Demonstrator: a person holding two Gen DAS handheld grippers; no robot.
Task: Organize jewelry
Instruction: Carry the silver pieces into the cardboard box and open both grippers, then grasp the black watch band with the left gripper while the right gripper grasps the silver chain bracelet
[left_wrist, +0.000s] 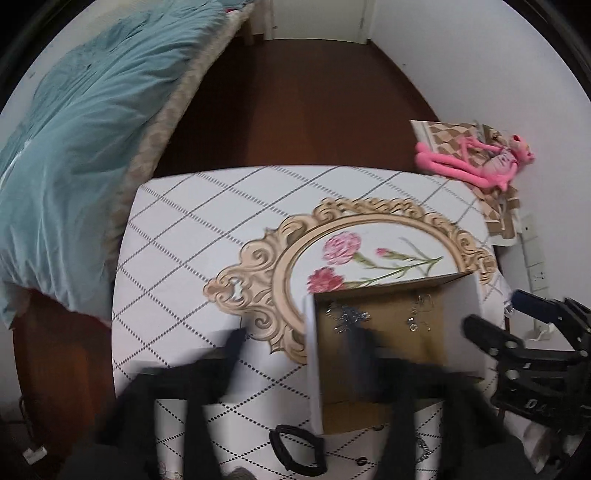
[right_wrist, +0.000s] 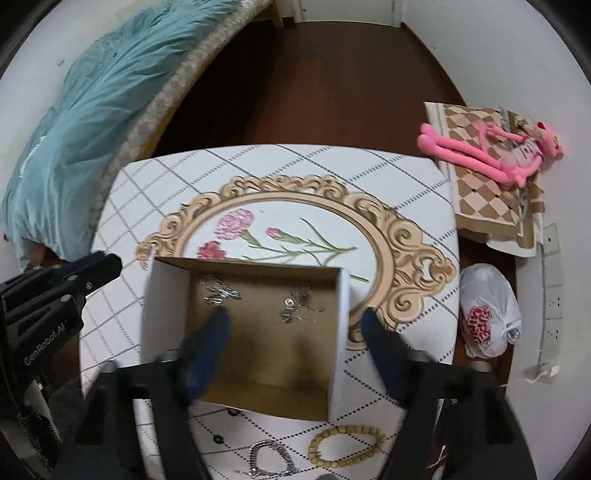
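Note:
An open cardboard box (right_wrist: 334, 350) (left_wrist: 314, 369) stands on the table with silver jewelry in two small heaps inside (right_wrist: 219, 291) (right_wrist: 295, 306); the heaps also show in the left wrist view (left_wrist: 347, 317) (left_wrist: 417, 317). My right gripper (right_wrist: 295, 325) is open and empty above the box. My left gripper (left_wrist: 295, 339) is open and empty, straddling the box's left wall. On the table in front of the box lie a wooden bead bracelet (right_wrist: 345, 445), a silver chain bracelet (right_wrist: 271, 459) and a black hair tie (left_wrist: 295, 446).
The table (right_wrist: 147, 177) wears a white diamond-pattern cloth with a floral oval print. A bed with a teal blanket (right_wrist: 85, 122) stands to the left. A pink plush toy (right_wrist: 498, 147) on a checkered box and a white plastic bag (right_wrist: 487, 310) are to the right.

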